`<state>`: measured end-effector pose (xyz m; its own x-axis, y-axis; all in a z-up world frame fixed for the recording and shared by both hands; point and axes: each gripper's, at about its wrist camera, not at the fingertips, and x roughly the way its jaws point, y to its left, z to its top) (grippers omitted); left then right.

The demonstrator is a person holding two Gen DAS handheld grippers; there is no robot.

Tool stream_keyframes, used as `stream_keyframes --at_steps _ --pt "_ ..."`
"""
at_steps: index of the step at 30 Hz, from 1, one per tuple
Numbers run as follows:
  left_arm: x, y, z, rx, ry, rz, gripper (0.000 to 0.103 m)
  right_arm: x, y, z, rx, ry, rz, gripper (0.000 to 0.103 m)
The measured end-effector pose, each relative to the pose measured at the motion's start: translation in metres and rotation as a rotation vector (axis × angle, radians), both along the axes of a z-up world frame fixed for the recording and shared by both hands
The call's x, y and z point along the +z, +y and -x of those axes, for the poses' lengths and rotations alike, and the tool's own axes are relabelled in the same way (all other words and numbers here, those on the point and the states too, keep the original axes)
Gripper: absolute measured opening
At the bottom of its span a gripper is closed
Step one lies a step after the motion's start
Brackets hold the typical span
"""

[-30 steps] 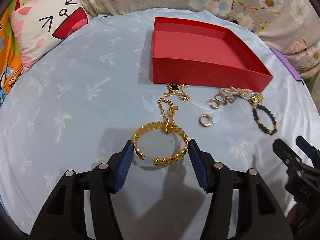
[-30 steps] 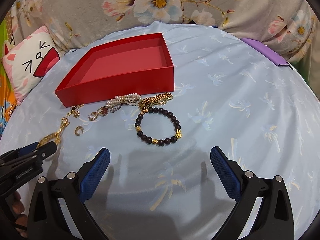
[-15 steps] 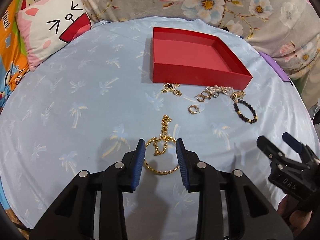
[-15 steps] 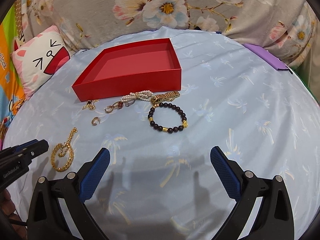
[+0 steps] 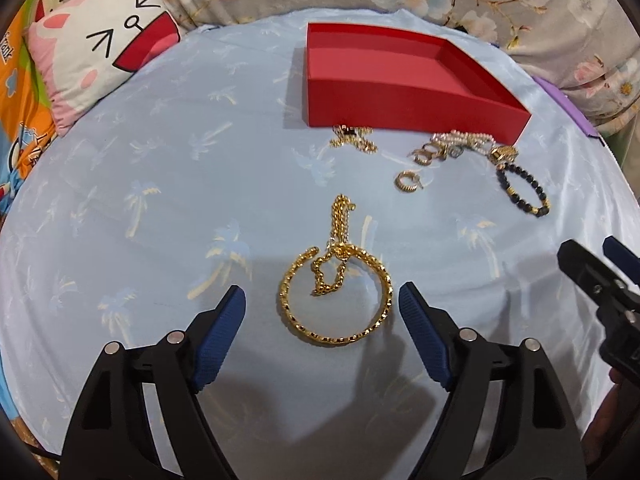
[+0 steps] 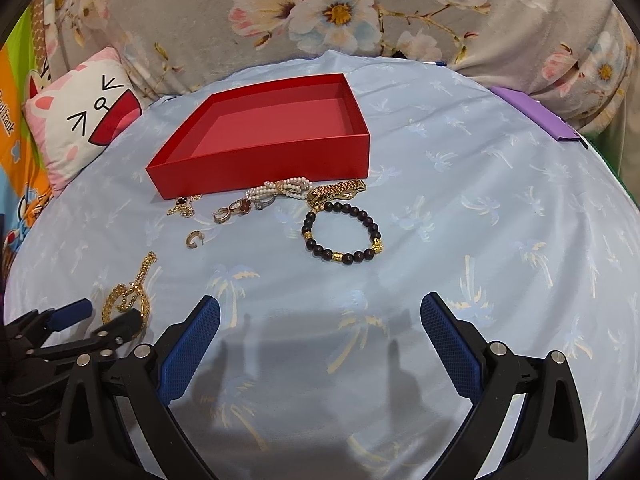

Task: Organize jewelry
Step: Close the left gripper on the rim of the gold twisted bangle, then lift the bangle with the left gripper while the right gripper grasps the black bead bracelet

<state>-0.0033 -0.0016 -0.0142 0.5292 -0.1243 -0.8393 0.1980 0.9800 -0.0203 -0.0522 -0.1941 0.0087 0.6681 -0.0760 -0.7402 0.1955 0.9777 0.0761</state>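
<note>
A gold bangle (image 5: 335,296) with a gold chain (image 5: 340,226) draped over it lies on the light blue cloth, also in the right wrist view (image 6: 127,300). My left gripper (image 5: 322,308) is open, its pads either side of the bangle, not touching it. An empty red box (image 5: 400,110) (image 6: 276,156) stands beyond. In front of it lie a gold hoop (image 5: 407,181), rings (image 6: 236,210), a pearl piece (image 6: 288,186), a gold watch band (image 6: 336,191) and a dark bead bracelet (image 6: 342,236) (image 5: 522,192). My right gripper (image 6: 320,332) is open and empty, short of the bead bracelet.
A cat-face cushion (image 5: 100,48) lies at the far left. A floral blanket (image 6: 340,12) runs along the back. A purple strip (image 6: 536,114) sits at the far right edge of the cloth (image 6: 480,200).
My left gripper closed on the bangle and dragged it with the chain toward me, away from the box, then opened and let it lie. My right gripper stayed open and drew back a little.
</note>
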Motion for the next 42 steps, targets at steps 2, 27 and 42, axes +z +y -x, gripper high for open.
stream_keyframes --at_steps 2,27,42 --pt "-0.006 -0.004 -0.001 -0.002 -0.001 -0.025 0.075 -0.001 0.000 -0.002 -0.001 0.002 0.000 0.098" --pt "0.043 0.017 -0.005 0.016 -0.084 0.071 0.057 -0.006 -0.032 -0.016 -0.039 -0.014 -0.029 0.098" --pt "0.031 0.008 -0.025 0.018 -0.064 0.073 0.057 -0.030 -0.059 -0.071 -0.038 0.065 -0.068 0.038"
